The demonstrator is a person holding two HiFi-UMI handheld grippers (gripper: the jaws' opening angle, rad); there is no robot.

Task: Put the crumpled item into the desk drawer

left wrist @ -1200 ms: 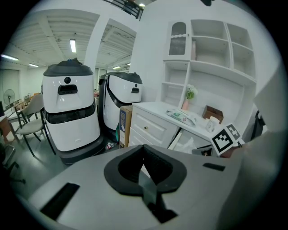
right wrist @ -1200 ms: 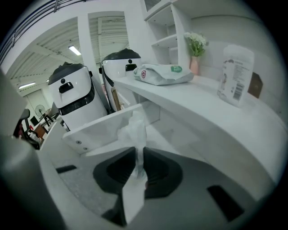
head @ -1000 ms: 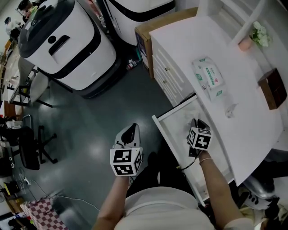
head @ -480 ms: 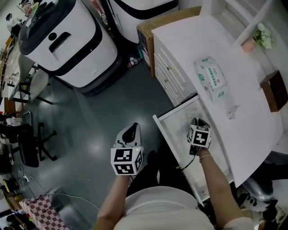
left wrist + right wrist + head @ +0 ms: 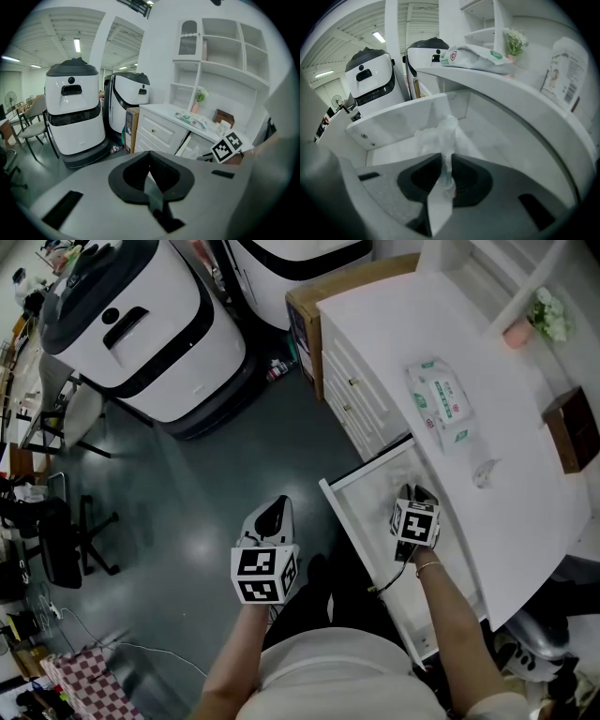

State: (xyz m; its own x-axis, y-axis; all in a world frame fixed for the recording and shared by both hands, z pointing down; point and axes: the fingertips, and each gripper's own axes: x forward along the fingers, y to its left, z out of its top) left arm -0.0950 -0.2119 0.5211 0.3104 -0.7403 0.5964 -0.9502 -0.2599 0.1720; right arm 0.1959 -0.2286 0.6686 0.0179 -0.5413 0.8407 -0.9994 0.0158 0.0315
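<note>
We held our right gripper inside the open desk drawer, jaws clenched on the crumpled item, ready to drop it there. Our left gripper hung closed and empty beside the drawer, out of the way.

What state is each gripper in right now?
left gripper: closed, empty.
right gripper: closed on the crumpled item, over the open drawer.
</note>
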